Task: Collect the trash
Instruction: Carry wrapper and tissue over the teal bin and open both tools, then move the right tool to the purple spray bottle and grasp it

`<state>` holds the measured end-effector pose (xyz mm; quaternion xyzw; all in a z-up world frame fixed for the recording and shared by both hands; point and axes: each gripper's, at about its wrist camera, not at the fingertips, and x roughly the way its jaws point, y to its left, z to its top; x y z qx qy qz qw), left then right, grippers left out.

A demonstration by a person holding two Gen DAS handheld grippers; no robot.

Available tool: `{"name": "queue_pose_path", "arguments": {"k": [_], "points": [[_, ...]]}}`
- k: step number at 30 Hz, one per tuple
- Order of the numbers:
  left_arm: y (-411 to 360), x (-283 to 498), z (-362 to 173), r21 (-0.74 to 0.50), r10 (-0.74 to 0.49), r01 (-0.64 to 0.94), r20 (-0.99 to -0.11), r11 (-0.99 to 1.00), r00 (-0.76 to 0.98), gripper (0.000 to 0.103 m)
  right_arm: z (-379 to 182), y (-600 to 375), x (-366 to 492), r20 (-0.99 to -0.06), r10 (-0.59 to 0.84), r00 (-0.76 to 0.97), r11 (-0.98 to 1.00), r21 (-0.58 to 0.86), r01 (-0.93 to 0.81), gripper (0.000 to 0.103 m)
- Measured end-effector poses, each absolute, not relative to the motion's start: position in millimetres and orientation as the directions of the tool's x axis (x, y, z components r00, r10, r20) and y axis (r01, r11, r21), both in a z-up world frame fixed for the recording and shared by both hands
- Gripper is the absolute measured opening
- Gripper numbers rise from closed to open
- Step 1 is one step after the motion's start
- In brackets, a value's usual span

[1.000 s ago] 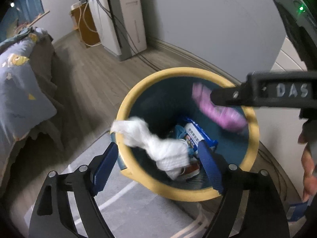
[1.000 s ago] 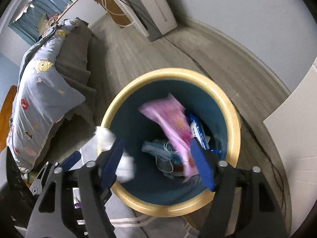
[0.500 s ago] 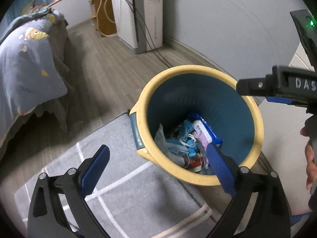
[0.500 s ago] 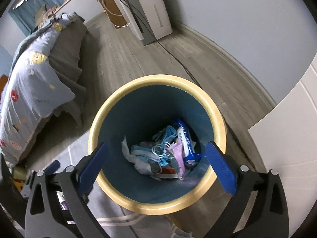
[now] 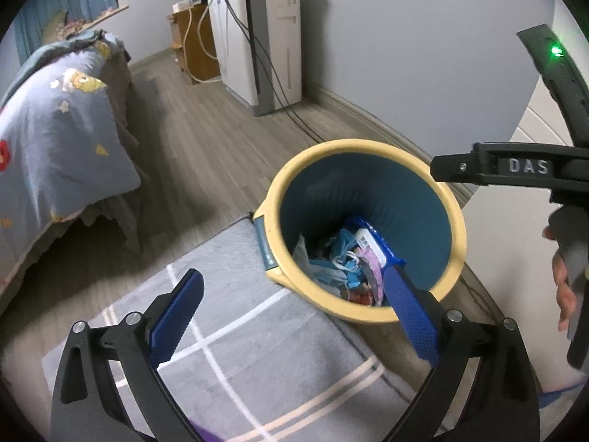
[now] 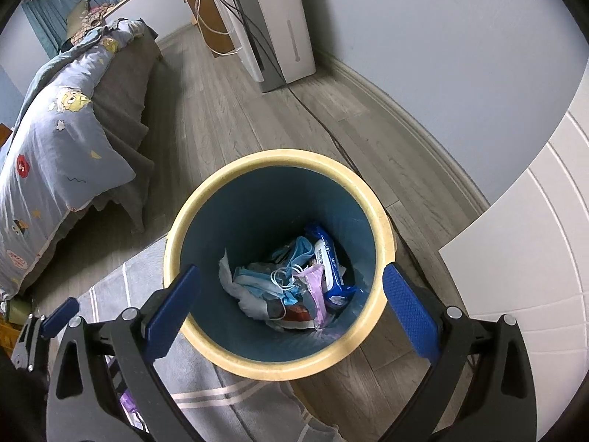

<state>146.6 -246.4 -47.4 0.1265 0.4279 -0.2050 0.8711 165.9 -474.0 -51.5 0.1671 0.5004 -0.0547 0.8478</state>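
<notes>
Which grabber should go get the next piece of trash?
Probably left. The left gripper hangs open over the grey rug, near what looks like a purple scrap. The right gripper is open straight above the yellow-rimmed blue bin.

A bedroom with plain pale grey walls (image 6: 423,37) and a grey-brown wood plank floor (image 6: 228,118) edged by a light skirting board (image 6: 416,118). On the left stands a bed (image 6: 121,84) draped in a blue cartoon-print duvet (image 6: 55,154) over a grey cover. Blue curtains (image 6: 77,3) hang in the far corner. Against the back wall sit a tall white appliance (image 6: 279,18) and a small wooden cabinet (image 6: 217,33), with cables (image 6: 331,136) trailing across the floor. A grey rug with pale stripes (image 5: 257,350) lies in the foreground; white panelled furniture (image 6: 533,258) stands at right
</notes>
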Motion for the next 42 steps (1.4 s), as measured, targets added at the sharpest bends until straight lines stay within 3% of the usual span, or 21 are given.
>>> {"name": "queue_pose_path", "arguments": {"k": [11, 21, 42], "points": [[-223.3, 125.1, -24.1, 0.065, -0.228, 0.444, -0.786, 0.894, 0.575, 0.097, -17.3, -449.0, 147.3, -0.86, 0.027, 0.51, 0.97, 0.145, 0.193, 0.097], [-173.0, 95.8, -13.1, 0.07, -0.204, 0.418, -0.792, 0.906, 0.576, 0.097, 18.8, -405.8, 130.5, -0.828, 0.08, 0.555, 0.98, 0.167, 0.107, 0.097], [-36.3, 61.9, -40.9, 0.008, -0.085, 0.162, -0.828, 0.987, 0.554, 0.098, 25.6, -281.3, 119.9, -0.83, 0.167, 0.532, 0.986, 0.135, -0.099, 0.097]]}}
